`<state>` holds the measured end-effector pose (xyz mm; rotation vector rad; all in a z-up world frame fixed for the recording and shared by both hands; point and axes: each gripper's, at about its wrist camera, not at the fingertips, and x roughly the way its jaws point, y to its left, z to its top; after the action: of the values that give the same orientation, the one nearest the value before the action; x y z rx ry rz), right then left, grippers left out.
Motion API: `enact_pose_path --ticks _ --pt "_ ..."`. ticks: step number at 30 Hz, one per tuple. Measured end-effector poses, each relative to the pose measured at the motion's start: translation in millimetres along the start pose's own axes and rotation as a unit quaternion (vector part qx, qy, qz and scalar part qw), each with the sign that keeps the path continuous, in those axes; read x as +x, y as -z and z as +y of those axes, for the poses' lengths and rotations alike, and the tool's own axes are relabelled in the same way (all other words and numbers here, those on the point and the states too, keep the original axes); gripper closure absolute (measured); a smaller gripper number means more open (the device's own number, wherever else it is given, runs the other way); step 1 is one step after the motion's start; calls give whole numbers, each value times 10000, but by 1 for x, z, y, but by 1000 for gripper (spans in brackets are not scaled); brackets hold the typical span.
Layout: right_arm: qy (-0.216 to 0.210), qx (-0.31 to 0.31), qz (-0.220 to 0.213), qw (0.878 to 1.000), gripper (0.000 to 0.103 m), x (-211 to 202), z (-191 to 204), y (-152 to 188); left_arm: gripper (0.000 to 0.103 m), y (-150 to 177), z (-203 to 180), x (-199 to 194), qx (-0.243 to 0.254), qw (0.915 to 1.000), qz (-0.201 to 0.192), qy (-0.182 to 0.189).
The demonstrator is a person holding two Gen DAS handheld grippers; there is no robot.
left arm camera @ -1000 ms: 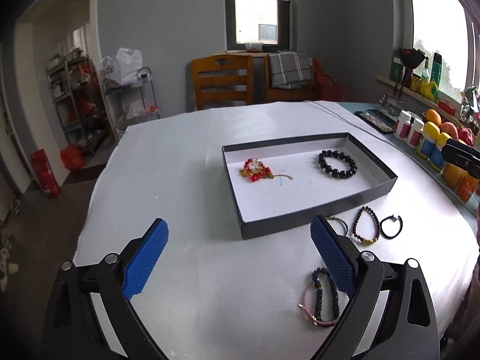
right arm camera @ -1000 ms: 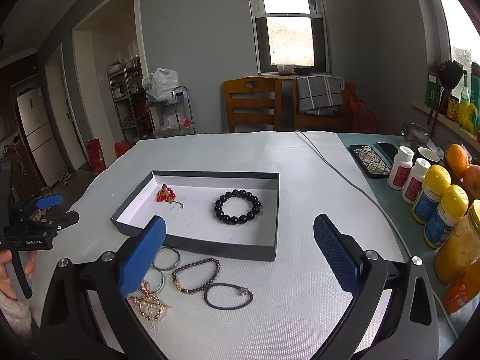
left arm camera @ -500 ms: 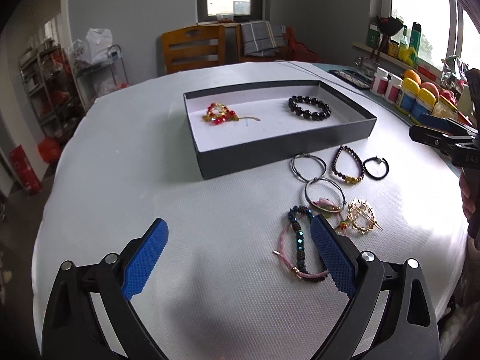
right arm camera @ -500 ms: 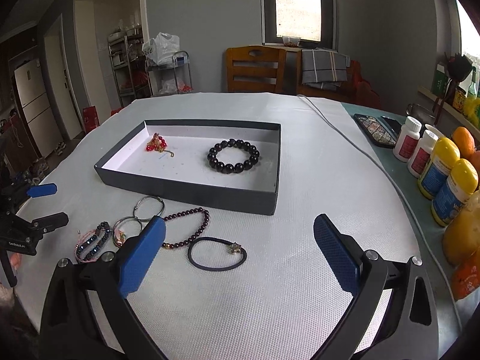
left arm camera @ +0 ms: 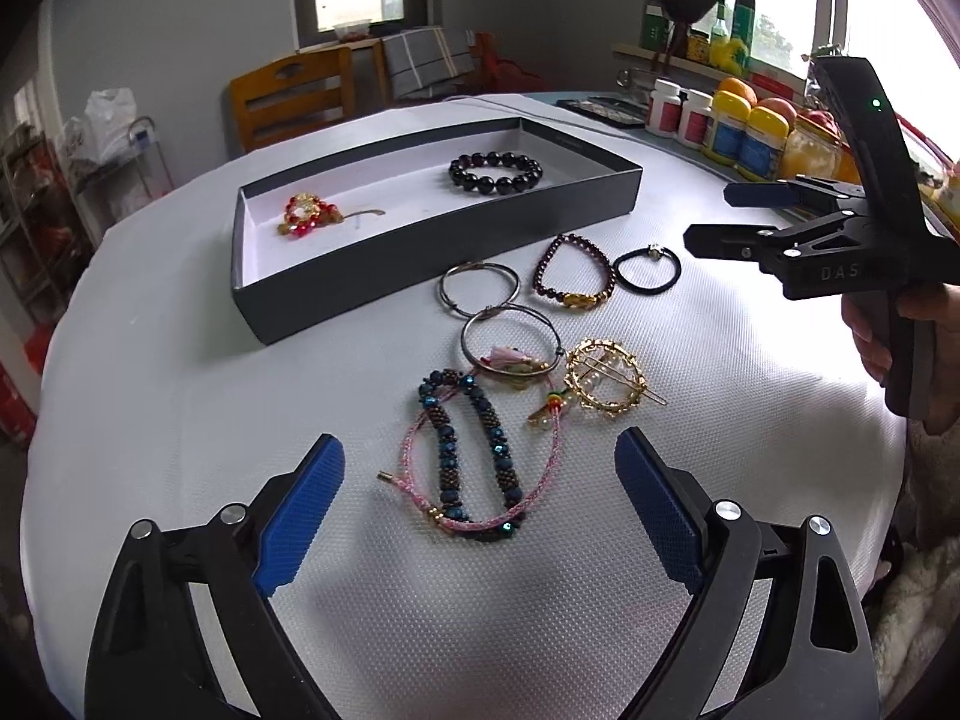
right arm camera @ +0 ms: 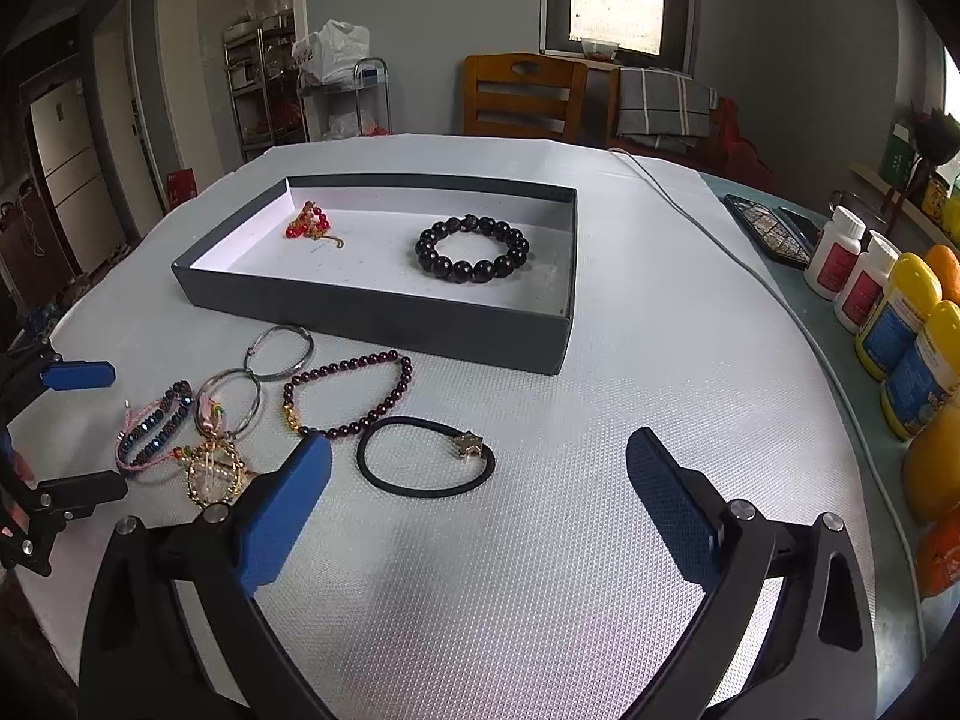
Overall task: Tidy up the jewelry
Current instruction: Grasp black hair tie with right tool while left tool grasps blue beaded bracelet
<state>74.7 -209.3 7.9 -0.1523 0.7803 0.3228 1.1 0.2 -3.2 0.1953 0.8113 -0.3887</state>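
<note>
Dark tray (right arm camera: 384, 315) on desk (right arm camera: 600, 420) holds black bead bracelet (right arm camera: 473, 252) and red-gold charm (right arm camera: 309, 225). Rest of jewelry lies loose in front of tray: black hair tie (right arm camera: 425, 463), maroon bracelet (right arm camera: 348, 393), rings, blue beaded band (left arm camera: 471, 450). Left tool (left arm camera: 480, 498) spread, empty, above band. Right tool (right arm camera: 480, 492) closing, nothing btwn jaws. Fridge (right arm camera: 60, 162) shows in right view only.

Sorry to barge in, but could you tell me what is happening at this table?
A person is sorting jewelry into a dark tray. A black bead bracelet and a red bead piece already lie inside; the rest sits on the white cloth. The left hand-held gripper is open above a blue beaded bracelet. The right hand-held gripper, empty, is closing near a black hair tie.
</note>
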Motion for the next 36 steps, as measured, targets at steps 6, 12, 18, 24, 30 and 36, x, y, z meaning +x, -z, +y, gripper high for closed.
enact_pose_path --ticks 6,12,18,24,30,36 --pt "-6 62 488 9988 58 23 -4 4 20 -3 -3 2 47 9998 46 162" --pt "124 -139 541 9984 64 31 -2 -6 21 -7 10 5 -205 9994 121 233" --pt "81 -214 607 9979 68 42 3 -8 32 -15 17 13 -331 9991 195 196" --pt "-75 -209 573 9981 80 42 3 -7 46 -24 23 25 -387 9987 283 180" --pt "-213 -158 579 9980 88 40 2 -5 64 -25 30 27 -522 9980 313 170" --pt "-206 -179 575 9980 89 40 2 -5 79 -24 31 34 -501 9979 388 161"
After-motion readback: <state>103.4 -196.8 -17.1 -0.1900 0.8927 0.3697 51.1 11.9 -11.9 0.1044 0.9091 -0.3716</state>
